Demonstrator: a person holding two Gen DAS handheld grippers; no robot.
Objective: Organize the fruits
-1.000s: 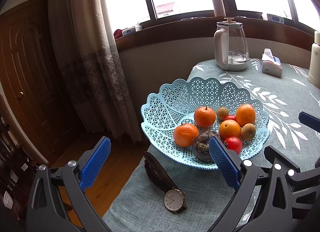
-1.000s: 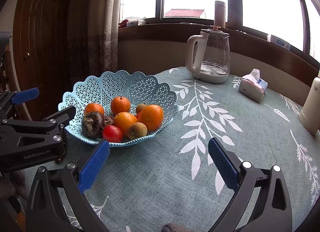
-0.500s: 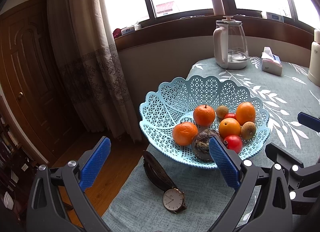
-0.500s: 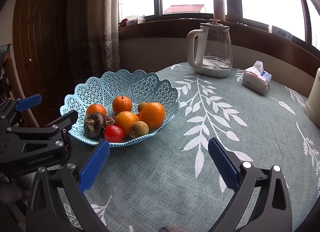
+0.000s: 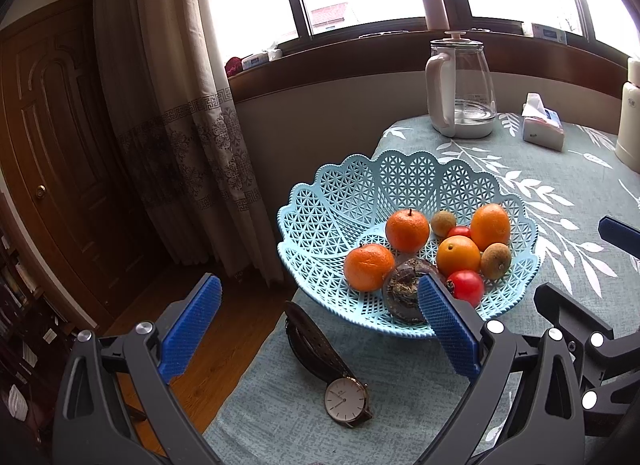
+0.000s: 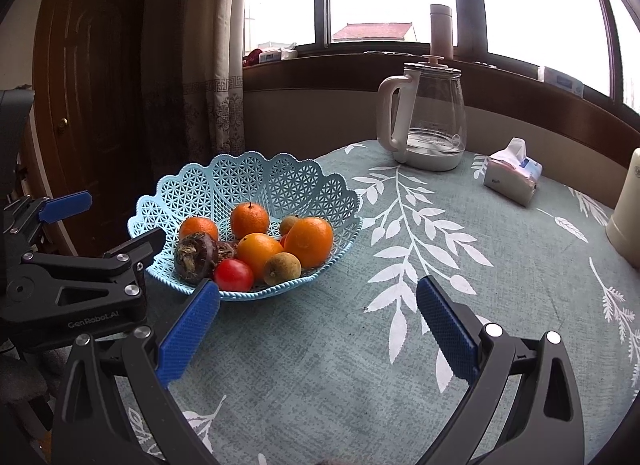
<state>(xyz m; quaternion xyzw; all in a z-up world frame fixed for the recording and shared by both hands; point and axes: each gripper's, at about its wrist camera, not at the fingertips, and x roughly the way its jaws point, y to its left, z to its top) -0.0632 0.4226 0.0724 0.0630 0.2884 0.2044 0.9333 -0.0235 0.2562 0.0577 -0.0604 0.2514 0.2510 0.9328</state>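
A light blue lattice basket (image 5: 340,201) (image 6: 280,181) stands near the table's left edge. It holds several oranges (image 5: 407,229) (image 6: 309,240), a red tomato (image 5: 466,287) (image 6: 233,274), small brown-green fruits (image 5: 496,261) (image 6: 282,268) and a dark shrivelled fruit (image 5: 402,289) (image 6: 196,255). My left gripper (image 5: 318,325) is open and empty, held back from the basket at its near left side. My right gripper (image 6: 318,325) is open and empty over bare cloth, to the right of the basket's front. Each gripper shows at the edge of the other's view.
A wristwatch (image 5: 345,401) with a dark strap lies on the cloth in front of the basket. At the back stand a glass kettle (image 6: 432,121), a tissue pack (image 6: 512,177) and a cream flask (image 6: 628,209). The table edge drops to wooden floor (image 5: 224,329) at left.
Both grippers have drawn back and up a little from the basket, so it sits slightly farther off in both views. Nothing was picked up; both stay open.
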